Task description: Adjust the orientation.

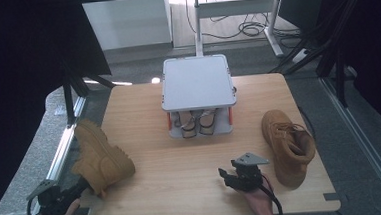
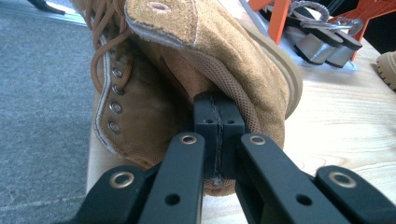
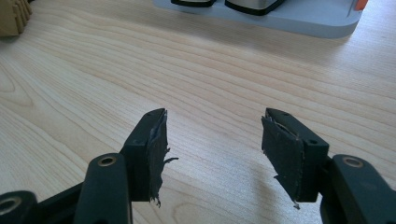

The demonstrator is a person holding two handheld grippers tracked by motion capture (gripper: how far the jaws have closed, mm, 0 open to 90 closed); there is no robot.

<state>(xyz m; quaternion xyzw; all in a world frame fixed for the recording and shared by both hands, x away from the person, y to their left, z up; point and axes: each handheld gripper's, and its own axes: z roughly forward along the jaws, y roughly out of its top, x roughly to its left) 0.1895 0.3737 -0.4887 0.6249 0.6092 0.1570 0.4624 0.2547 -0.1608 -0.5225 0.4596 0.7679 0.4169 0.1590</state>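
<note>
A tan suede lace-up boot [image 1: 100, 157] lies tipped at the table's left edge. My left gripper [image 1: 81, 187] is shut on the boot [image 2: 196, 56] at its collar; in the left gripper view my left gripper [image 2: 219, 122] shows its jaws pressed together around the suede and mesh lining. The matching boot [image 1: 287, 144] lies on its side at the right of the table. My right gripper [image 1: 231, 176] hovers near the front edge, left of that boot, and in its own view my right gripper [image 3: 212, 142] stands open over bare wood with nothing between its fingers.
A grey two-level rack [image 1: 197, 82] with orange posts stands at the back centre of the wooden table [image 1: 182, 163], with a pair of heeled shoes [image 1: 195, 123] under its top shelf. The rack's base [image 3: 299, 21] lies ahead of the right gripper. Grey floor [image 2: 42, 116] drops away left of the table.
</note>
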